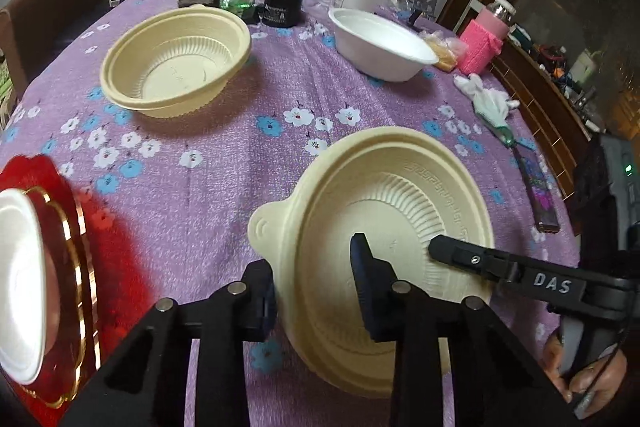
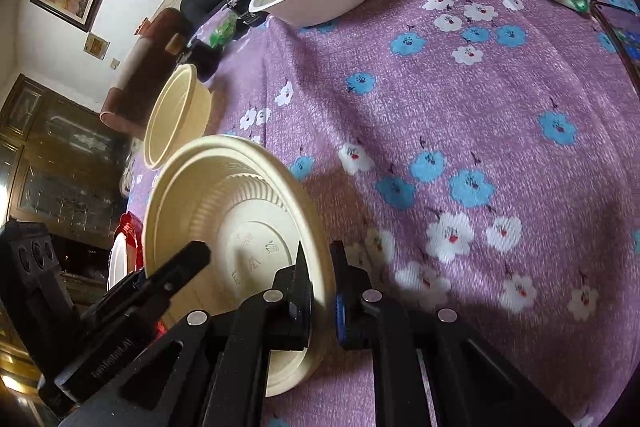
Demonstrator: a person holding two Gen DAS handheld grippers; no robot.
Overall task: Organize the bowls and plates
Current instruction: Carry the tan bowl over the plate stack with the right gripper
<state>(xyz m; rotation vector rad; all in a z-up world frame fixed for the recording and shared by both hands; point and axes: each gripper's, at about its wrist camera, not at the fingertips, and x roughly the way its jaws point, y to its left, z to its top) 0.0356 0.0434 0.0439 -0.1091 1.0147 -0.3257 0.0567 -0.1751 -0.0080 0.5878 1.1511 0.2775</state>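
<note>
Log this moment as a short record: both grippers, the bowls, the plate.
left gripper: shut on near cream bowl, one finger inside, one outside the wall
right gripper: shut on the same bowl's rim
far cream bowl: upright on the cloth, free
white bowl: upright, far side
red plate: left edge, holds a white dish

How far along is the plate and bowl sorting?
Early. Done: a white bowl sits on the red plate. In hand: both the left gripper and right gripper straddle the rim of the near cream bowl. Left: the far cream bowl and far white bowl stand apart, unstacked.
</note>
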